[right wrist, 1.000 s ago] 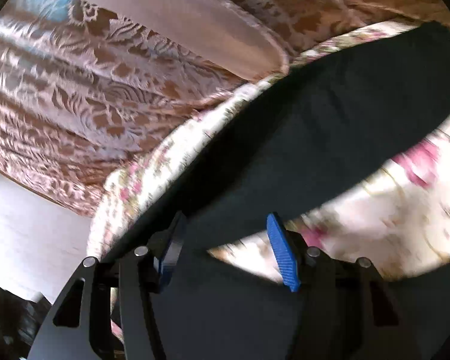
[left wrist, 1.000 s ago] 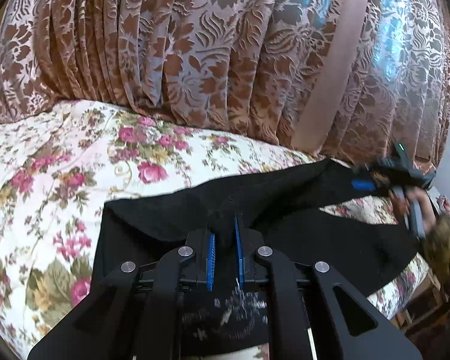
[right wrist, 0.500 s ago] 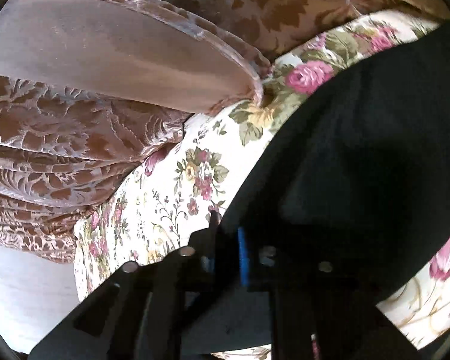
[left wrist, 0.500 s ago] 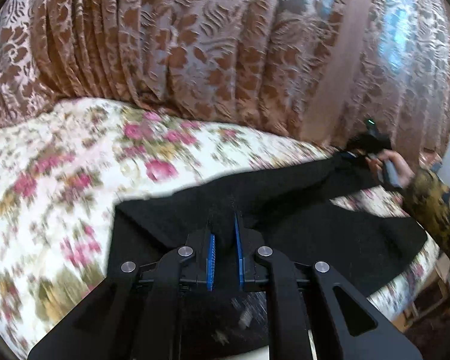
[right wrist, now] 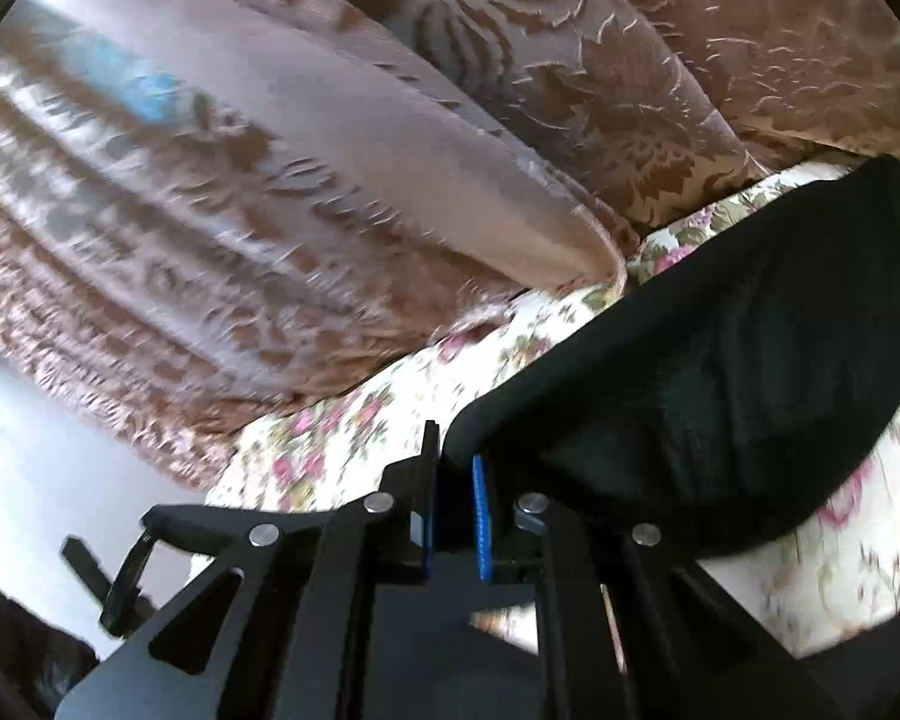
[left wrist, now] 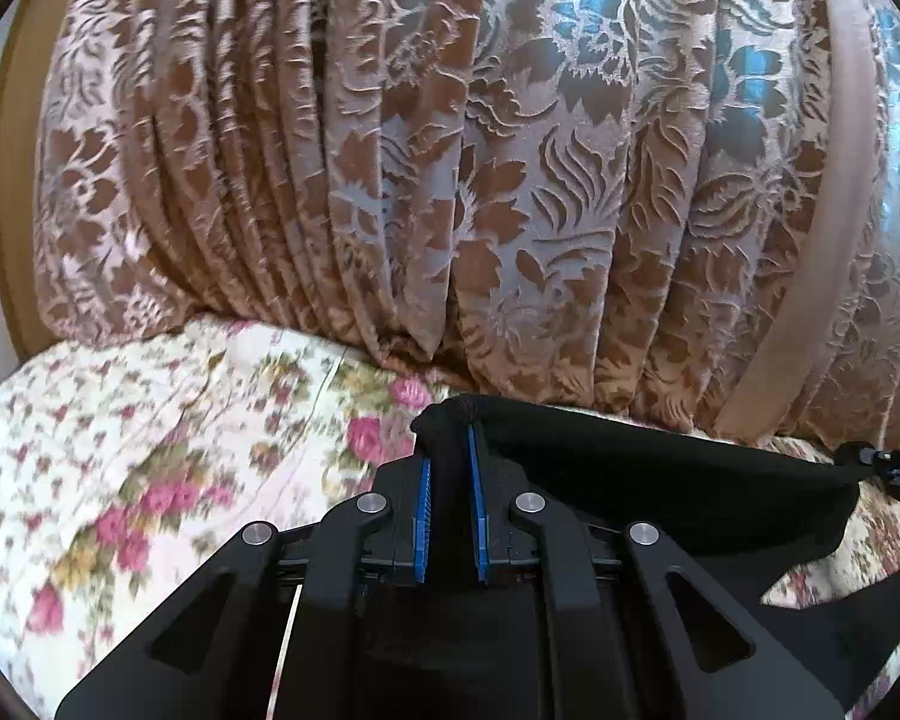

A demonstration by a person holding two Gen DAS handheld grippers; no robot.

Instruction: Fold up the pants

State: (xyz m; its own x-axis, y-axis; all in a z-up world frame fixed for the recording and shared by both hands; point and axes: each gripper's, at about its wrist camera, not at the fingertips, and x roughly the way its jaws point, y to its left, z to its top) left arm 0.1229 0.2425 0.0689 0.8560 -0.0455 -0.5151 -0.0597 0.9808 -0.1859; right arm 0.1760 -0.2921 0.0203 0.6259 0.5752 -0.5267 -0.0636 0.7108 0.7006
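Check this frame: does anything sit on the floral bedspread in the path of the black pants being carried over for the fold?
Nothing visible does. Both hand-held grippers, left and right, are shut on the black pants, and the floral bedspread shows only its own print, up to the brown curtain.

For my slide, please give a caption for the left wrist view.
Left hand-held gripper shut on black pants, lifted above the floral bedspread before a brown curtain.

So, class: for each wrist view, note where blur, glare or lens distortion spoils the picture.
Left wrist view: floral bedspread smeared, curtain bulges from fisheye; right wrist view: curtain streaked by motion, white glare at lower left, black pants lack detail.
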